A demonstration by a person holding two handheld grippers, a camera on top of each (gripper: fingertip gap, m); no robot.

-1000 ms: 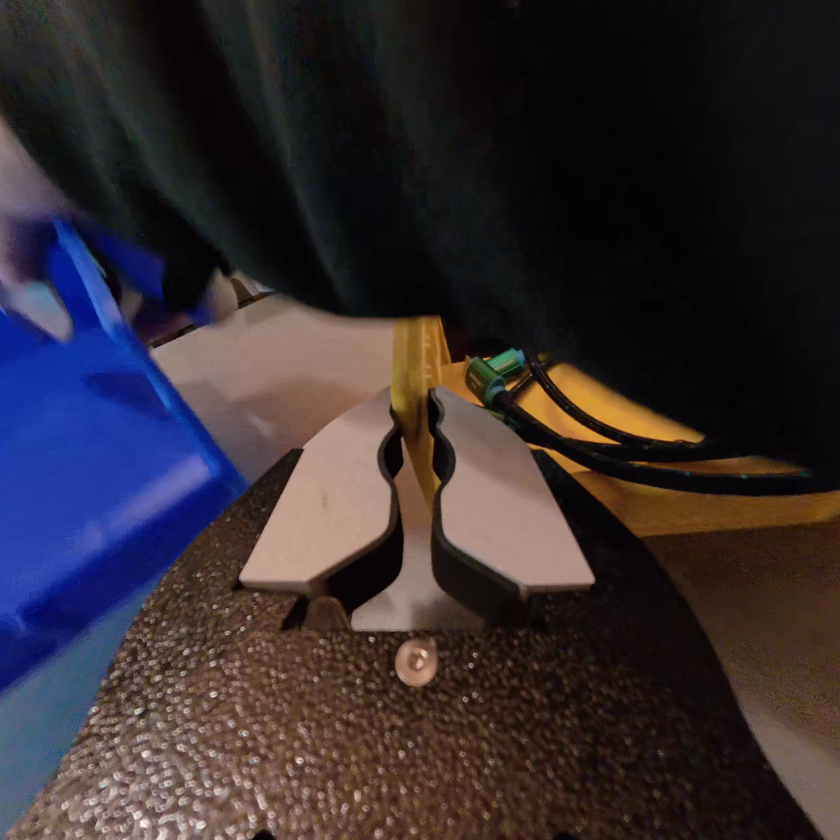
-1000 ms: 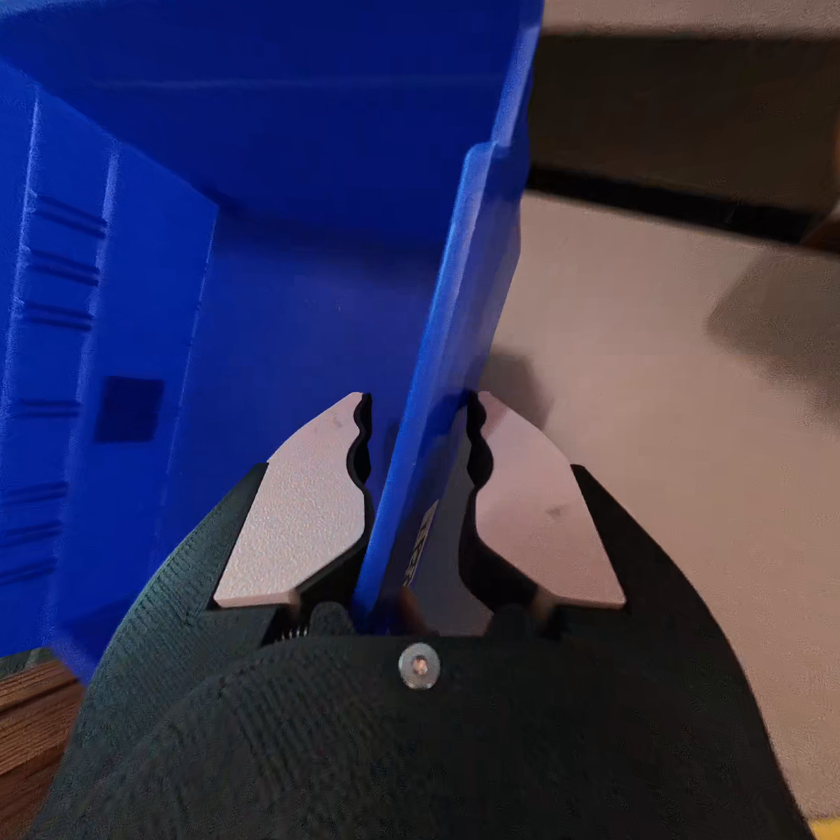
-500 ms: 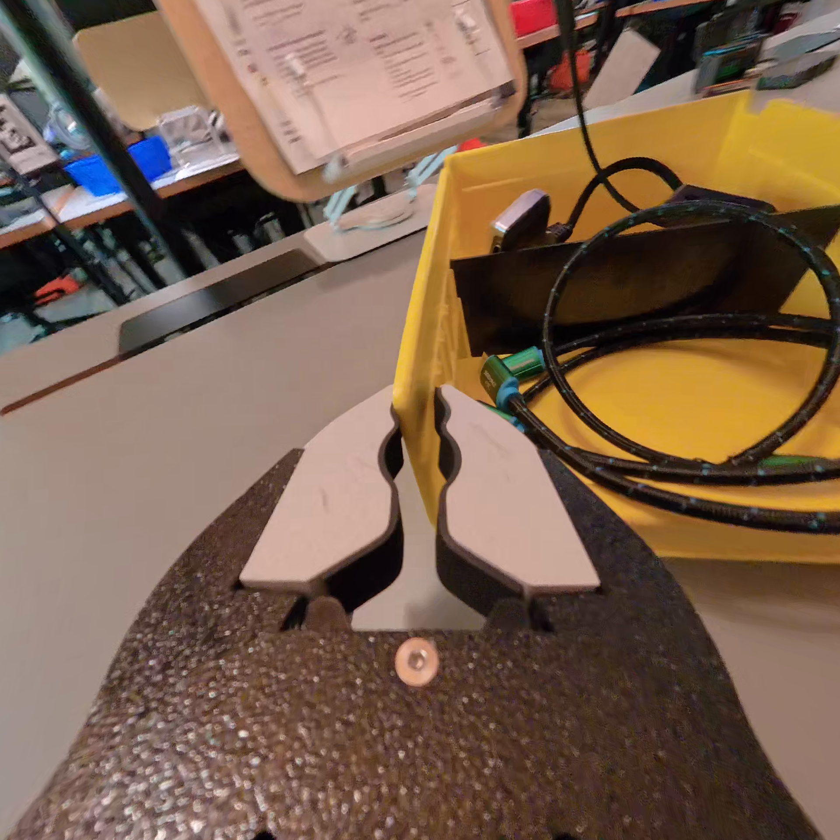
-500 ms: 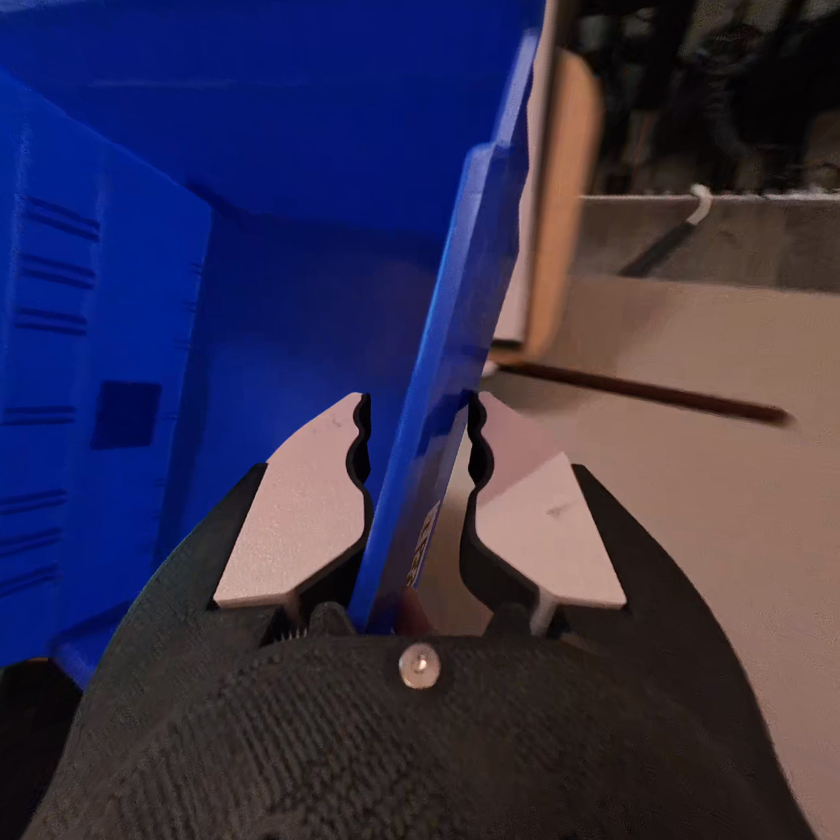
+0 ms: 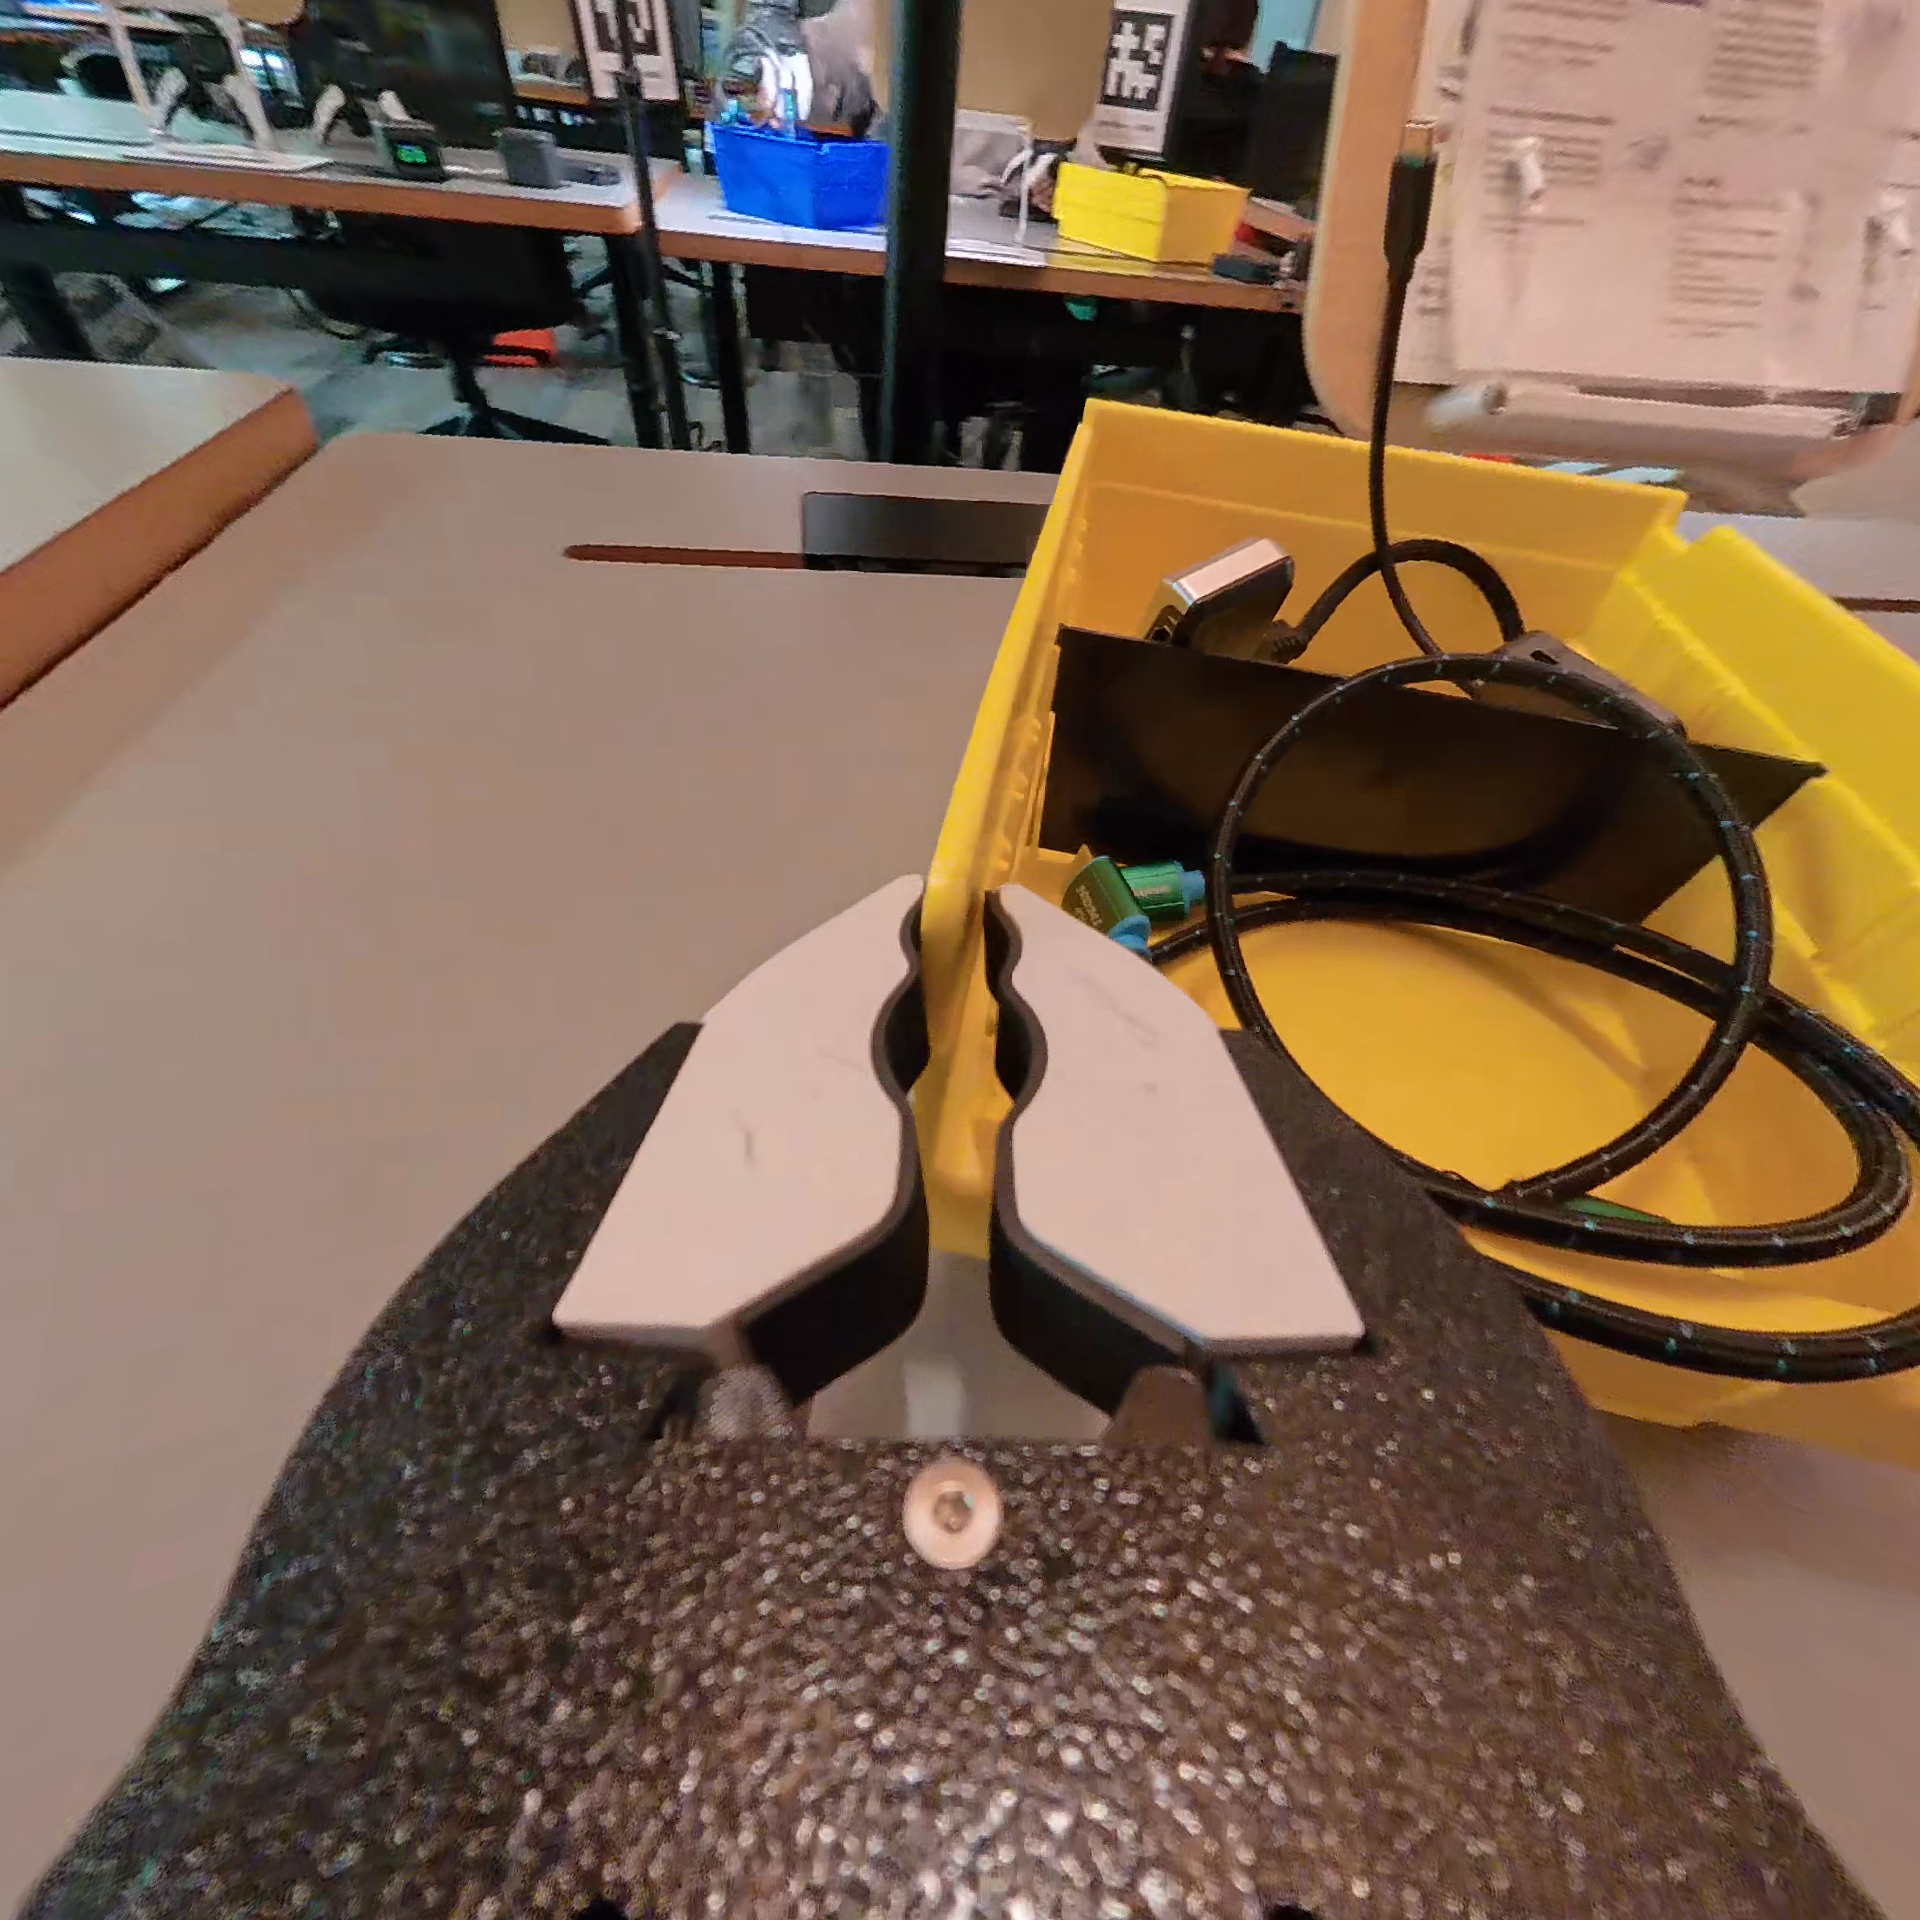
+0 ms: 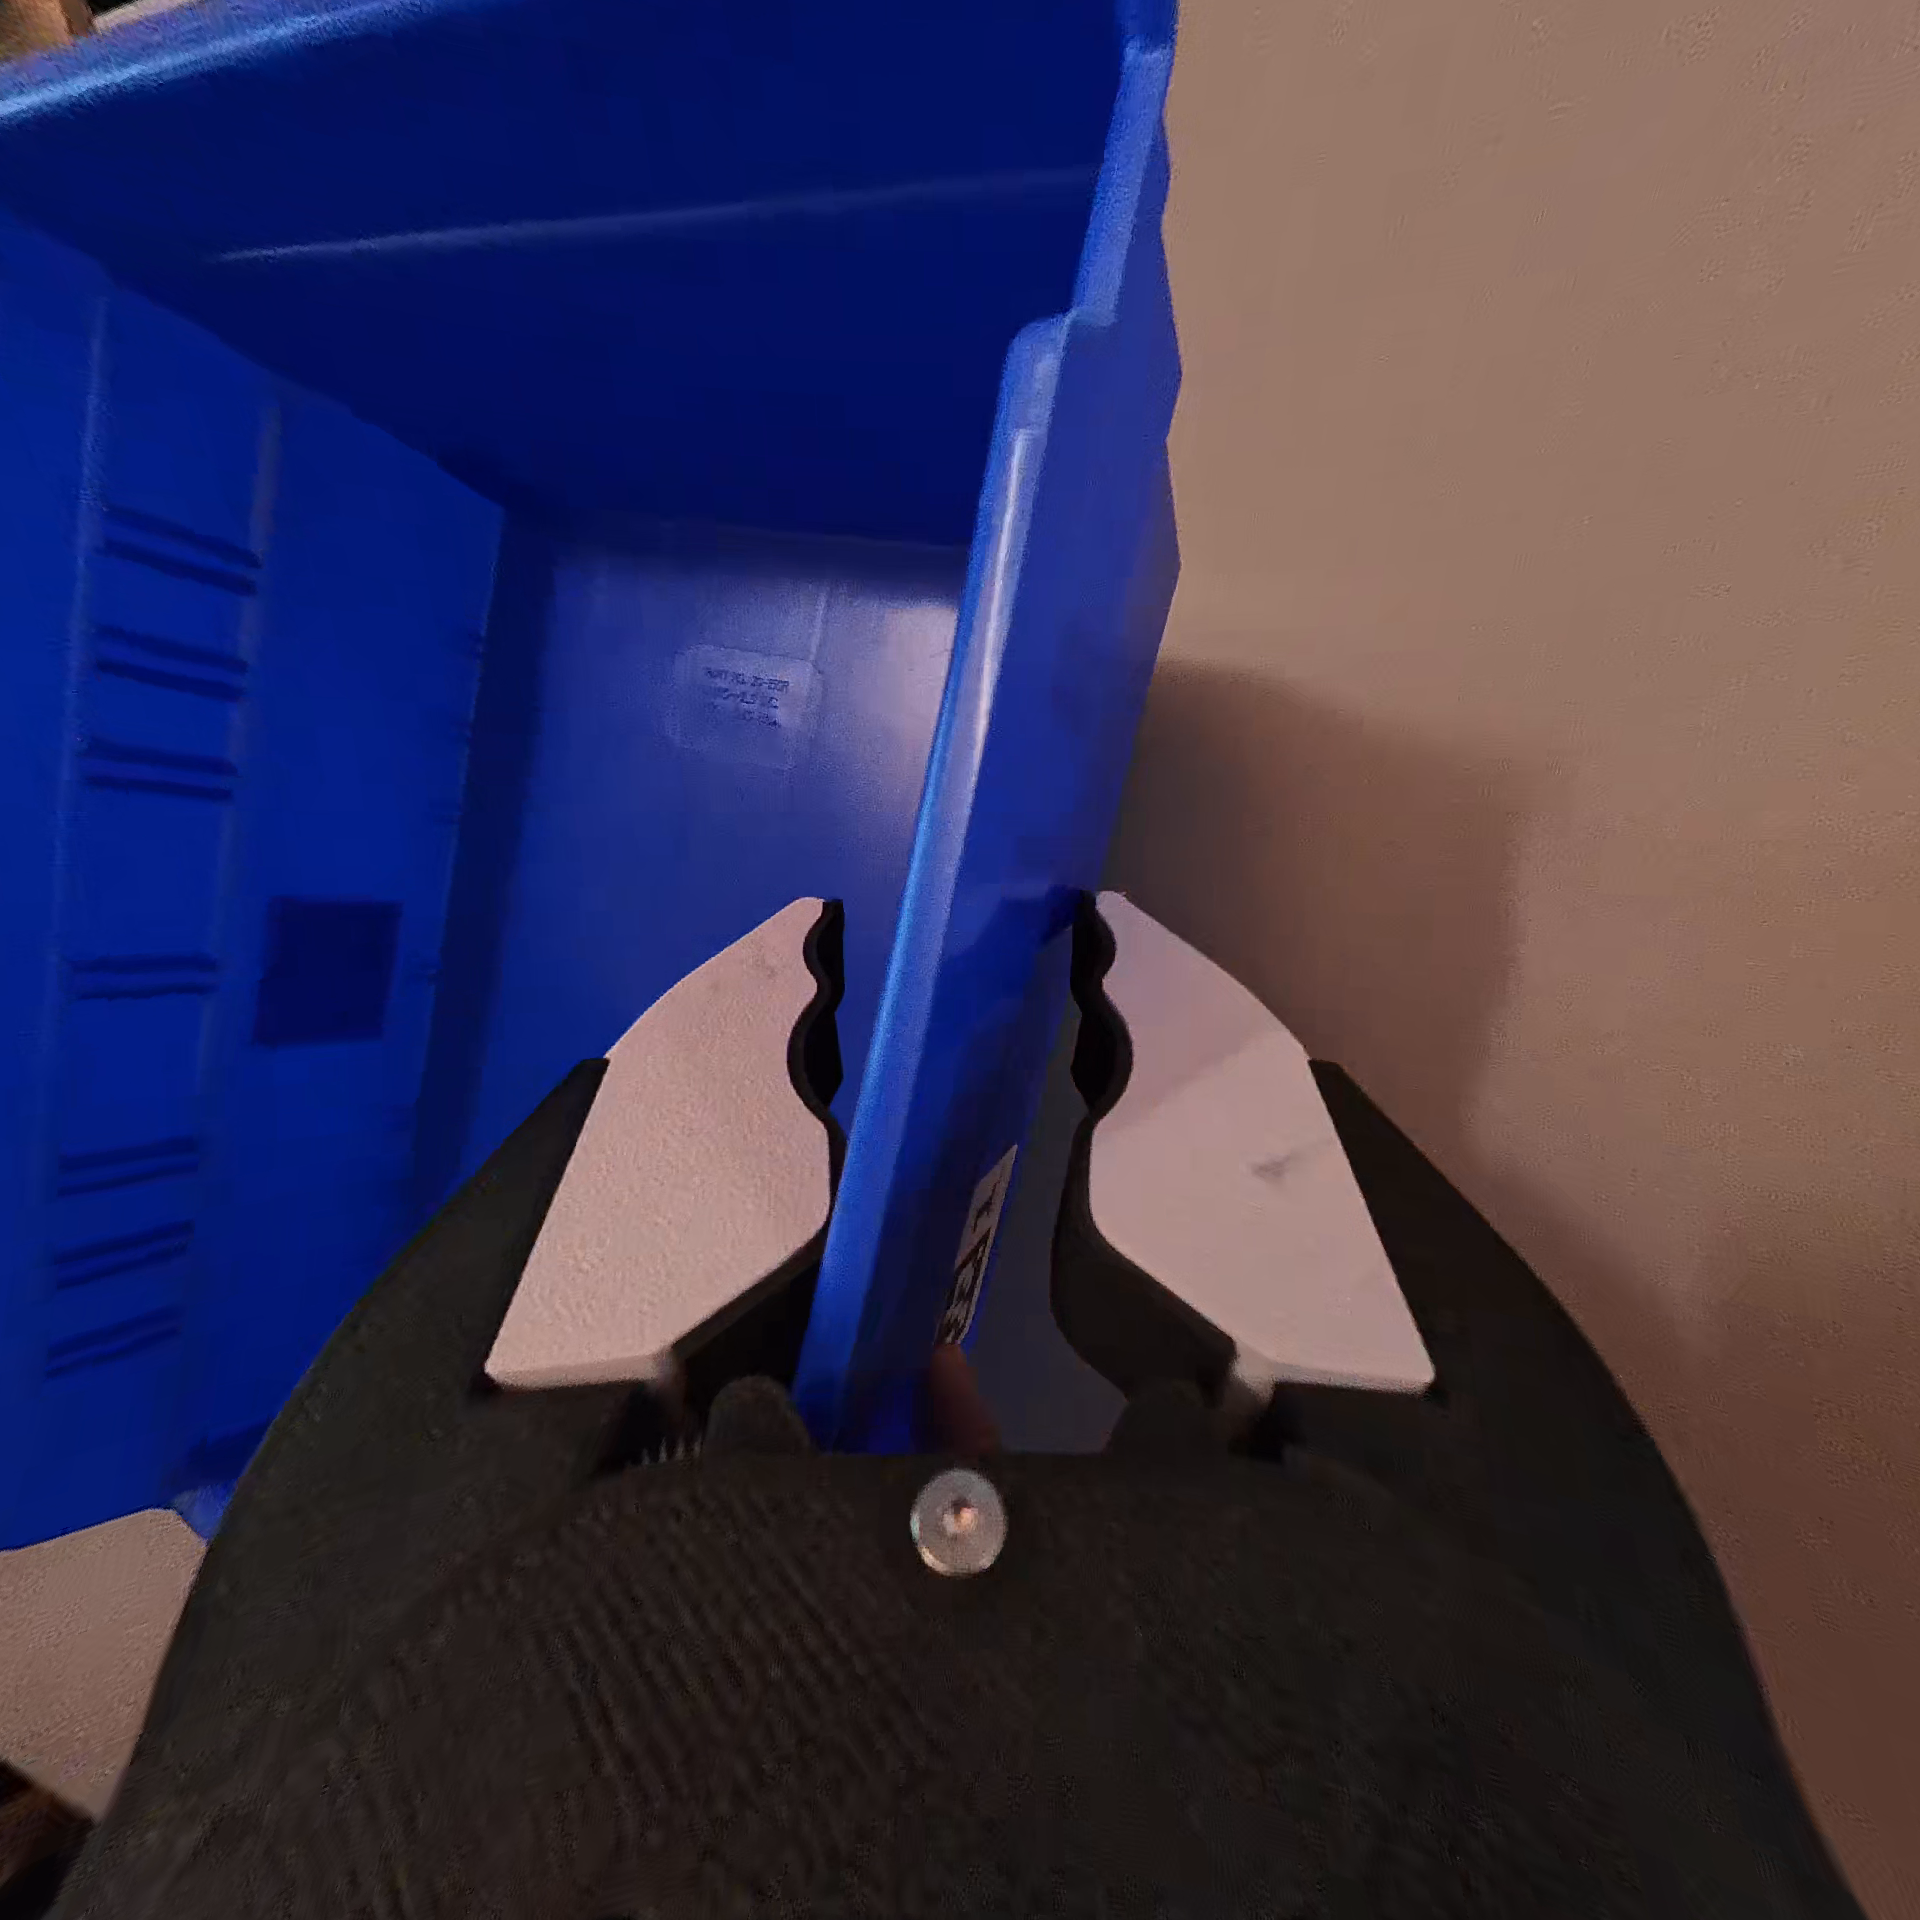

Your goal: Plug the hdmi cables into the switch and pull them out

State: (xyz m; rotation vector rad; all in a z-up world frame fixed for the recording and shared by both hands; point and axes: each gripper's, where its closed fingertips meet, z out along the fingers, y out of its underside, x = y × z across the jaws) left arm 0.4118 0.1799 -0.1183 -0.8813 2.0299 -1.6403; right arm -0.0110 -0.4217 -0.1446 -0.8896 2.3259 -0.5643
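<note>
Your left hand-held gripper (image 5: 951, 914) has a rough, speckled, glittering black shell and smooth matt grey finger plates, with a shiny metal screw (image 5: 951, 1519) behind them. Between its fingers sits the smooth yellow plastic bin (image 5: 971, 1091) wall; inside, to the right, lie braided cloth-sheathed black cables (image 5: 1756, 1049). The bench (image 5: 468, 831) ahead is matt and smooth. Your right hand-held gripper (image 6: 956, 914) has a finely ridged matt black shell around the glossy blue plastic bin (image 6: 935, 935) wall.

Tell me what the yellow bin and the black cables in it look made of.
Yellow bin: looks like moulded hard plastic, smooth and slightly glossy, with thin ribbed walls. Black cables: apparently a woven braided jacket, matte, flecked with teal; one visible plug has a green shell, metal or plastic unclear.
</note>
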